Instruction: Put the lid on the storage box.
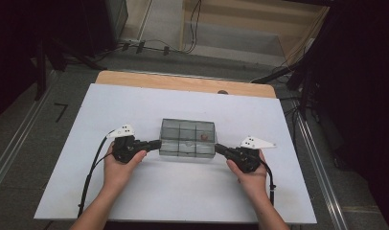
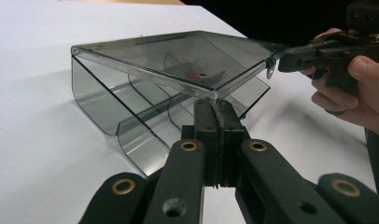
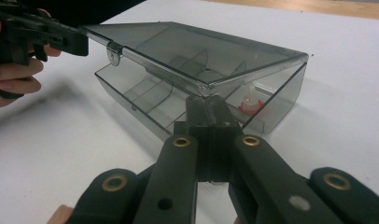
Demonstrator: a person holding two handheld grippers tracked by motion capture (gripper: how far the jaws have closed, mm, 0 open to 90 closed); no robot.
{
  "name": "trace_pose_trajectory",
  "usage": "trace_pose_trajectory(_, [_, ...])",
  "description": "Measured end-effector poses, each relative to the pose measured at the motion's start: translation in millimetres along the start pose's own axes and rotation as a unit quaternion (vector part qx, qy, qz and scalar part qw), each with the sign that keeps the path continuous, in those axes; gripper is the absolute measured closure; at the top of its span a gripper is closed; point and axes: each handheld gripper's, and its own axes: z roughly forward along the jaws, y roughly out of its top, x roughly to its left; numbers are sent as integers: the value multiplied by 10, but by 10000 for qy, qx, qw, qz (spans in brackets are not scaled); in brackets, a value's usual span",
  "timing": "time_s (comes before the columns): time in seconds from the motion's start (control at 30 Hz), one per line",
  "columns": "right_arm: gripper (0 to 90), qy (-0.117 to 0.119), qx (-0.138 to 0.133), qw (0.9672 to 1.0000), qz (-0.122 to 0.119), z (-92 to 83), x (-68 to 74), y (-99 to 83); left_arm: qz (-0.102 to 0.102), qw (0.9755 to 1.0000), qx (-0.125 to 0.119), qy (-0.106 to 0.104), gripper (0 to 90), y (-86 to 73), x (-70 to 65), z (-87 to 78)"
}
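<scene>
Both jaws together | left gripper clamps lid corner | right gripper clamps opposite corner

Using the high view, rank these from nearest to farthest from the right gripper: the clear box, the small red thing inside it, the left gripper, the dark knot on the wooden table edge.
From the right gripper:
1. Clear box, touching its jaw tips at the box's right end.
2. Small red thing, in the box's right compartment.
3. Left gripper, at the box's opposite end.
4. Dark knot, on the far wooden edge.
</scene>
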Motion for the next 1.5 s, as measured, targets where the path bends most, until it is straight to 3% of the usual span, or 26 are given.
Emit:
trace_pose_trajectory(0.7, [877, -27, 256, 9997, 6, 16, -8, -117, -37, 9997, 229, 79, 887, -127, 14, 25])
trace_pose_trajectory(1.5, [865, -71, 393, 9991, 144, 9, -8, -244, -258, 9982, 537, 110, 884, -225, 21, 34])
